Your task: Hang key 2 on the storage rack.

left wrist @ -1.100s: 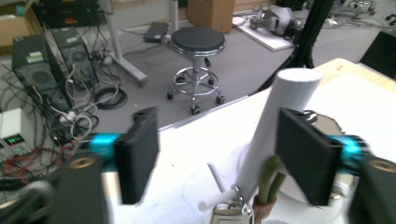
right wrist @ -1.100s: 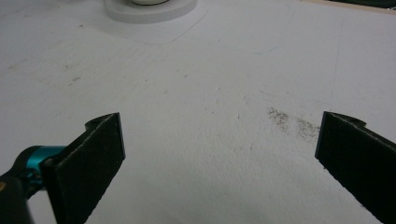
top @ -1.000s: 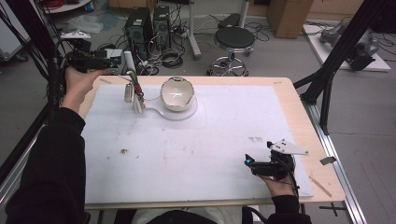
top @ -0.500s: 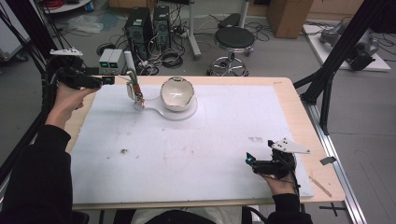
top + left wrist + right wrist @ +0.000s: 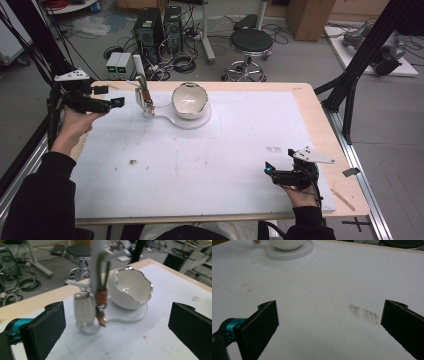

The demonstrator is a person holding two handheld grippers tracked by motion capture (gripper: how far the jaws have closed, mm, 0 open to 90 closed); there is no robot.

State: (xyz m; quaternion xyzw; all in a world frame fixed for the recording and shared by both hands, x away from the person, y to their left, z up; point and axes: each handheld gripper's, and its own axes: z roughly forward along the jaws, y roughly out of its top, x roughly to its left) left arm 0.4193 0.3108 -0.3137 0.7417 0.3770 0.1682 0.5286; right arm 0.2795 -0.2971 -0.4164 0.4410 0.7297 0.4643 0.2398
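A: Which parts of the table (image 5: 240, 165) are unobstructed?

B: The middle and near parts of the white surface are unoccupied. Only faint dark smudges (image 5: 364, 312) are found there, lying flat.

A: What is obstructed at the far left?

B: An upright post (image 5: 96, 270) is mounted on a white base (image 5: 192, 121), with keys (image 5: 83, 308) hung against it. A white bowl (image 5: 189, 100) is seated on the same base, just beside the post. Only a narrow gap is left between them.

A: How are the grippers placed?

B: The left gripper (image 5: 107, 96) is held off the far-left edge, fingers (image 5: 43, 330) spread wide, facing the post. The right gripper (image 5: 269, 172) is held over the near right, fingers (image 5: 258, 326) spread wide, open table ahead.
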